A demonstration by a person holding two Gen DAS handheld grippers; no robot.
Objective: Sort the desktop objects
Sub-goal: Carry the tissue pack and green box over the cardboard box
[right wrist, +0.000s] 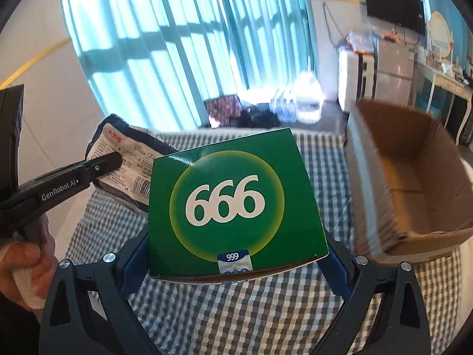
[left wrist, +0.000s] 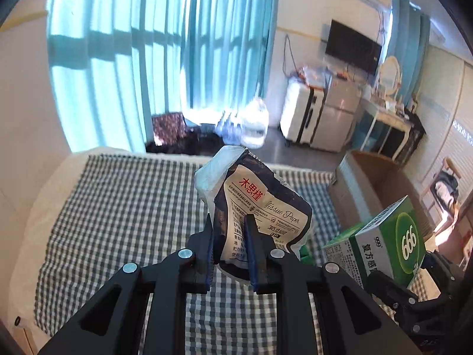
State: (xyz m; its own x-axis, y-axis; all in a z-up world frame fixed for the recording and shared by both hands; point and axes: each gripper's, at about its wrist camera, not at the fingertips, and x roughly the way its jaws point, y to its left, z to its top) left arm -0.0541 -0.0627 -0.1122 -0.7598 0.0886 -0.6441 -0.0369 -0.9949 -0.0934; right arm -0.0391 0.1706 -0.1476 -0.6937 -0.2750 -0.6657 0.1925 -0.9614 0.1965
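My left gripper (left wrist: 230, 230) is shut on a soft dark-and-cream tissue paper pack (left wrist: 260, 204), held up above the checked tablecloth (left wrist: 124, 213). The same tissue pack (right wrist: 130, 159) shows at the left of the right wrist view, pinched by the left gripper's finger (right wrist: 109, 161). My right gripper (right wrist: 236, 254) is shut on a green medicine box (right wrist: 233, 204) with a big white "666" print, its blue pads pressing both sides. That green box (left wrist: 393, 239) also appears at the lower right of the left wrist view, lifted off the cloth.
An open brown cardboard box (right wrist: 414, 189) stands on the table's right end; the cardboard box (left wrist: 375, 183) also shows in the left wrist view. A hand (right wrist: 20, 266) grips the left tool. Beyond the table are teal curtains (left wrist: 177, 44), water bottles (left wrist: 248, 124) and white cabinets (left wrist: 319, 115).
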